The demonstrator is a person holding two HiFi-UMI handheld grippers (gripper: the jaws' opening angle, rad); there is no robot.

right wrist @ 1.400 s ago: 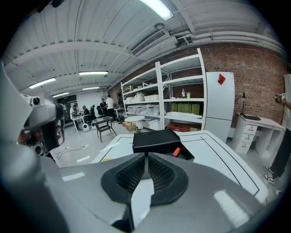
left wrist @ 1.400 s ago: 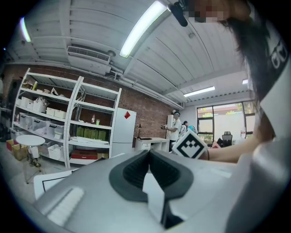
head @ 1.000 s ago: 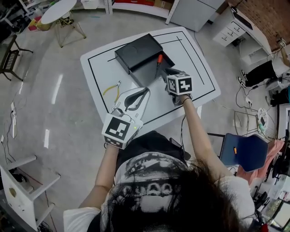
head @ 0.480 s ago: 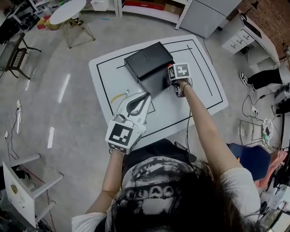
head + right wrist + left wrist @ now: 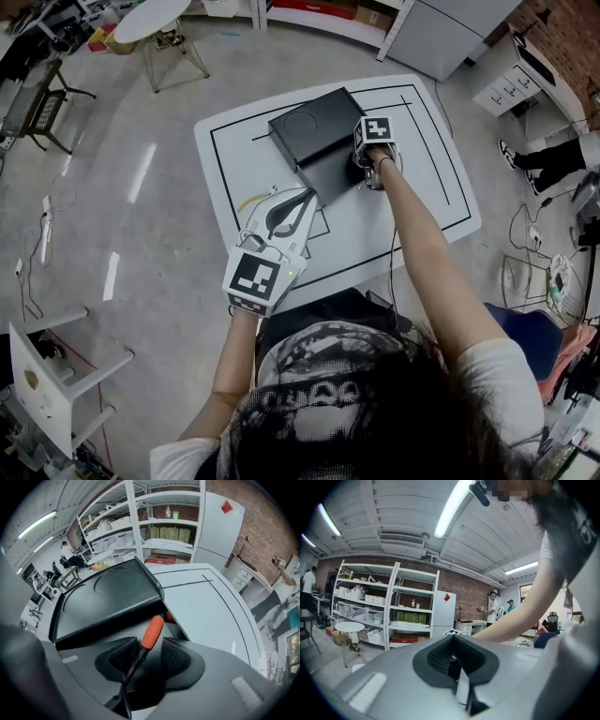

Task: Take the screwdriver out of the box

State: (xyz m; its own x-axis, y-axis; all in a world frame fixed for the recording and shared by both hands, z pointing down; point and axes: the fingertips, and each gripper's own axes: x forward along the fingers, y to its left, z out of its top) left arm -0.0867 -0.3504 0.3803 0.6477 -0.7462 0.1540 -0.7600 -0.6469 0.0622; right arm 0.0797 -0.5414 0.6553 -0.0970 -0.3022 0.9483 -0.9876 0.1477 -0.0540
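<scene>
Screwdriver (image 5: 152,633), orange handle toward box lid (image 5: 108,597)

The box (image 5: 314,127) sits on the table (image 5: 427,178), toward its far edge and about midway between the left and right edges. The screwdriver (image 5: 151,632) lies in the box's open near part, before and below its flat top (image 5: 105,597), toward the right end. Pliers (image 5: 249,200) lie on the table toward the left edge, left of the box, nearer the person and apart from it.
</scene>
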